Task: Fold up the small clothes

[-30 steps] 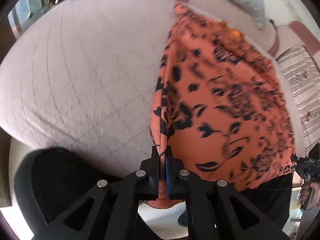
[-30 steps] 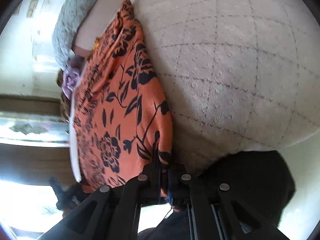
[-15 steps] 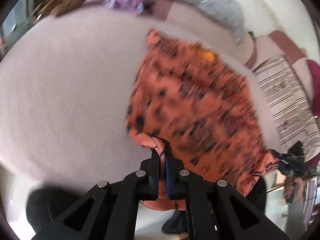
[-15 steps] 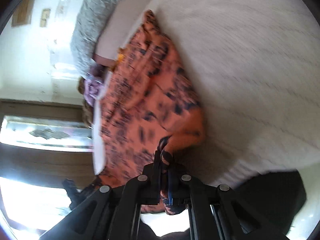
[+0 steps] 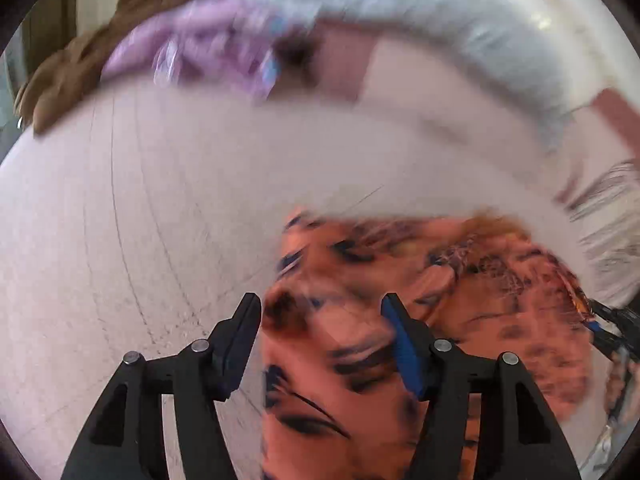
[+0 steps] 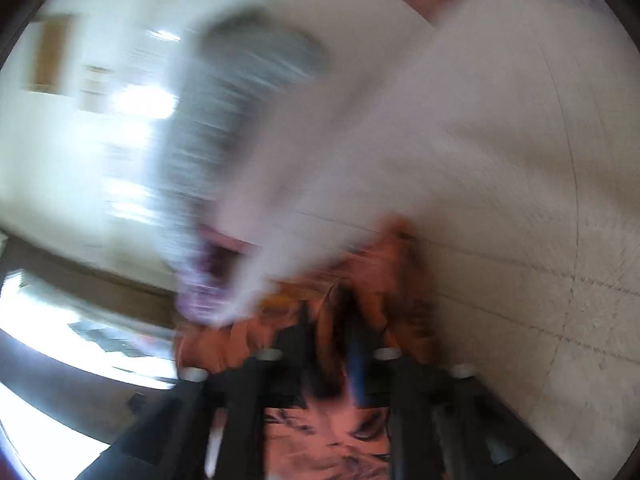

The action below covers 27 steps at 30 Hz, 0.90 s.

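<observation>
The orange garment with a black flower print [image 5: 420, 320] lies folded over on the pale quilted bed [image 5: 140, 220]. My left gripper [image 5: 320, 320] is open, its fingers spread wide just above the garment's near left part, holding nothing. In the right wrist view the picture is badly blurred. My right gripper [image 6: 332, 344] is over the same orange garment [image 6: 332, 440], and cloth shows between its fingers, which stand somewhat apart. I cannot tell whether it still grips the cloth.
A grey knitted blanket [image 5: 460, 40], a purple garment [image 5: 200, 52] and a brown item [image 5: 72, 64] lie at the bed's far side. A striped cloth [image 5: 612, 208] is at the right. The wall and a window show left in the right wrist view.
Both grippers carried the garment's near edge forward over itself, folding it. My left gripper has opened and let go of the cloth. The right gripper is moving fast, its fingers further apart.
</observation>
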Each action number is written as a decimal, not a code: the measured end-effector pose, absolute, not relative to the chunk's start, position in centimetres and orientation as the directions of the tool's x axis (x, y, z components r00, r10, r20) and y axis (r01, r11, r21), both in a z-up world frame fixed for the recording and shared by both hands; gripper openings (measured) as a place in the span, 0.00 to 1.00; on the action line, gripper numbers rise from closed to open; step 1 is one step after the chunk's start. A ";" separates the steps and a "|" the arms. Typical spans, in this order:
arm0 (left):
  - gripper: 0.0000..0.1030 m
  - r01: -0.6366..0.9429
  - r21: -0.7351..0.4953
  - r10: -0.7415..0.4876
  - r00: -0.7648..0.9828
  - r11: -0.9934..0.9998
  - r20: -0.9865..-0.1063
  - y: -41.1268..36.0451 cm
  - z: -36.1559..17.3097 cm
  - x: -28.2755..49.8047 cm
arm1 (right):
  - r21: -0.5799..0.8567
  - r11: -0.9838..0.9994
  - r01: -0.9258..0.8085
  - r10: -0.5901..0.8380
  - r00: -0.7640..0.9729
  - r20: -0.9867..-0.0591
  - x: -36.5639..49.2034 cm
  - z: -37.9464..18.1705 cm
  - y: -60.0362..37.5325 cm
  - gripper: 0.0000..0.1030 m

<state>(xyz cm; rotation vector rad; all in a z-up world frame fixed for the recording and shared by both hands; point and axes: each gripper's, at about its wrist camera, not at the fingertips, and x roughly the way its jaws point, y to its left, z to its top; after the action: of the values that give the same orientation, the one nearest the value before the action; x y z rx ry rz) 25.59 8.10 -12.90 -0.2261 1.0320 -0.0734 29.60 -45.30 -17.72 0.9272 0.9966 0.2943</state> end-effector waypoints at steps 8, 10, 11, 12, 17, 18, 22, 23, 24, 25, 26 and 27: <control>0.89 -0.006 -0.277 -0.201 0.670 0.961 -0.714 11.1 -8.9 18.6 | 0.632 0.769 0.092 0.469 0.591 -0.656 25.2 -16.4 -43.9 0.73; 0.89 0.026 -0.264 -0.223 0.617 0.964 -0.754 10.1 -10.9 18.0 | 0.599 0.797 0.083 0.463 0.552 -0.693 25.0 -16.6 -44.1 0.73; 0.89 0.037 -0.231 -0.210 0.576 0.972 -0.790 9.2 -12.3 18.2 | 0.576 0.815 0.066 0.465 0.519 -0.717 25.3 -17.3 -43.0 0.73; 0.89 0.055 -0.201 -0.199 0.524 0.978 -0.828 7.9 -14.0 18.7 | 0.565 0.823 0.057 0.469 0.492 -0.733 25.7 -17.8 -42.4 0.73; 0.18 0.083 -0.224 -0.237 0.463 0.971 -0.854 5.7 -13.2 20.9 | 0.429 0.903 -0.016 0.400 0.394 -0.828 26.5 -18.6 -37.7 0.29; 0.18 0.077 -0.204 -0.216 0.477 0.976 -0.852 5.5 -12.0 21.1 | 0.467 0.884 0.002 0.434 0.366 -0.823 26.9 -18.4 -37.8 0.28; 0.17 0.123 -0.213 -0.244 0.572 0.969 -0.783 5.4 -4.8 18.3 | 0.466 0.885 -0.014 0.431 0.405 -0.807 26.2 -13.6 -37.8 0.26; 0.16 0.132 -0.218 -0.253 0.595 0.967 -0.763 5.6 -2.8 16.6 | 0.491 0.870 -0.032 0.456 0.428 -0.780 25.3 -11.4 -38.0 0.26; 0.16 0.141 -0.223 -0.262 0.610 0.965 -0.748 5.9 -1.6 14.8 | 0.491 0.870 -0.048 0.459 0.443 -0.770 24.4 -10.0 -38.0 0.26; 0.17 0.152 -0.227 -0.272 0.619 0.962 -0.737 6.1 -0.8 13.2 | 0.486 0.871 -0.067 0.460 0.456 -0.762 23.2 -8.5 -38.1 0.26; 0.18 0.155 -0.235 -0.279 0.617 0.960 -0.736 6.5 -0.5 11.2 | 0.490 0.868 -0.081 0.468 0.461 -0.754 21.9 -7.4 -38.3 0.26; 0.18 0.146 -0.245 -0.282 0.610 0.959 -0.741 6.9 -1.0 9.7 | 0.501 0.861 -0.088 0.481 0.463 -0.745 20.2 -6.7 -38.8 0.26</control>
<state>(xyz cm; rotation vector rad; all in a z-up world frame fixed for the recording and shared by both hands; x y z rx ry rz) 9.71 6.94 -1.01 -0.1660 0.8821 -0.2483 20.19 -38.84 -6.67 0.4251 1.0371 0.3627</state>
